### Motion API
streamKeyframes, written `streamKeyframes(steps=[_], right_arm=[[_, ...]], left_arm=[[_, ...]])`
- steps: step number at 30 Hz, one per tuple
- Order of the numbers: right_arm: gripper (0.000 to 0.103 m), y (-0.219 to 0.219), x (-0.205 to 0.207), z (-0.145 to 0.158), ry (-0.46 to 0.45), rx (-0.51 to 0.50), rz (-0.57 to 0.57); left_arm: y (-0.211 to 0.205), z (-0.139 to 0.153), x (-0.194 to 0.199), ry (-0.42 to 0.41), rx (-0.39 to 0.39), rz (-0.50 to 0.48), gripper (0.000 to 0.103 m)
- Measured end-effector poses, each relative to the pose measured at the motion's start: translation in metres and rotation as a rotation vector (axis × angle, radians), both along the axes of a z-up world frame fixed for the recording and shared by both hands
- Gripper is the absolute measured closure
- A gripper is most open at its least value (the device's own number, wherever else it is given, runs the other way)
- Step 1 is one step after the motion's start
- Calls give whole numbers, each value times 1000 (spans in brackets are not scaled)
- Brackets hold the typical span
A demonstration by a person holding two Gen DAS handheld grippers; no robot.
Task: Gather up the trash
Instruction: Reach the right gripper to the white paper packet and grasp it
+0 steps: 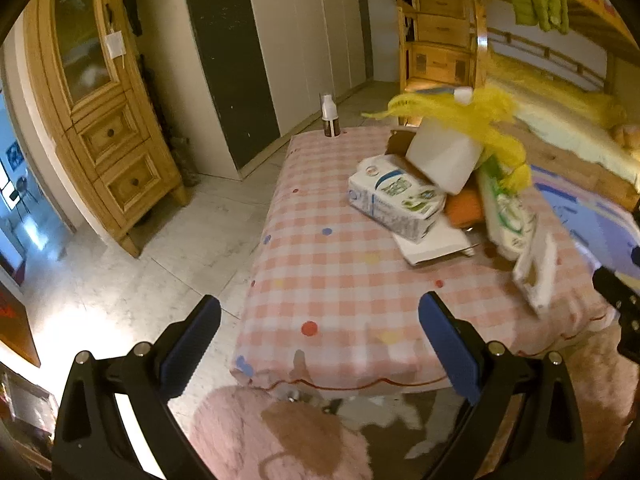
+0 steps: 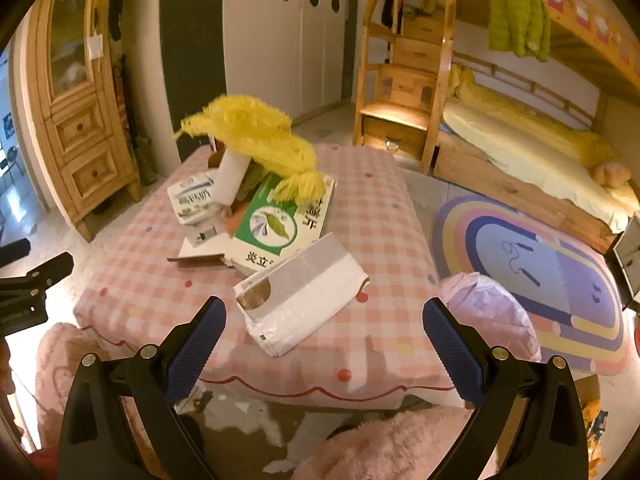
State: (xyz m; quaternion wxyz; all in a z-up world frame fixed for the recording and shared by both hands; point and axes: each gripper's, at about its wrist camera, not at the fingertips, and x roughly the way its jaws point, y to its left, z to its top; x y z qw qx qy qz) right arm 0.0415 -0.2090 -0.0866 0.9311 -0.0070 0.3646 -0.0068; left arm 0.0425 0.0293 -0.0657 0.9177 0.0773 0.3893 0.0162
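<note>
Holding both tools spread wide and gripping nothing, you are hovering over the near edge of the counter [image 2: 380, 216], which is wearing a pink-and-white checked cloth with coloured dots. Your right hand-held gripper [image 2: 324, 328] is sitting with its blue pads [image 2: 196, 344] well apart, and just beyond them a flattened white carton [image 2: 300, 300] with a brown patch at its corner is lying on the cloth. Your left hand-held gripper [image 1: 320, 344] is likewise gaping, its pads [image 1: 448, 348] framing bare cloth at the counter's front left part; the trash is lying well ahead of it and to its right.

Past the white carton, the pile is gathering toward the middle and far side of the counter: a green-and-white box [image 2: 280, 228] printed with a leaf is lying flat, touching the carton's far edge, and a blue-and-white milk carton [image 1: 396, 200] is lying on its side beside it, resting on flat white cardboard [image 1: 436, 244]. A white box [image 1: 444, 156] is standing tilted behind the milk carton, and a fluffy yellow bundle [image 2: 256, 140] is draping over the top of the heap. A small bottle [image 1: 329, 116] with a white cap is standing upright alone at the far corner, well apart from the pile.
</note>
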Motion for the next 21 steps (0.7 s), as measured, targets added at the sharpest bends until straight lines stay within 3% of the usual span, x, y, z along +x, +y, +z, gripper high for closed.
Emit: streamKeyframes(steps=[3,9,21], right_arm=[[5,8,13,-13,24,-31,1],[7,25,31,-35,45,-71,-13],[12,54,49,-65,48,-225,8]], left_arm=[[0,-11,8,7,-3,-4,7],[2,-22,21,44,-118,-29,7],[3,-37,31,68,-116,-24,7]])
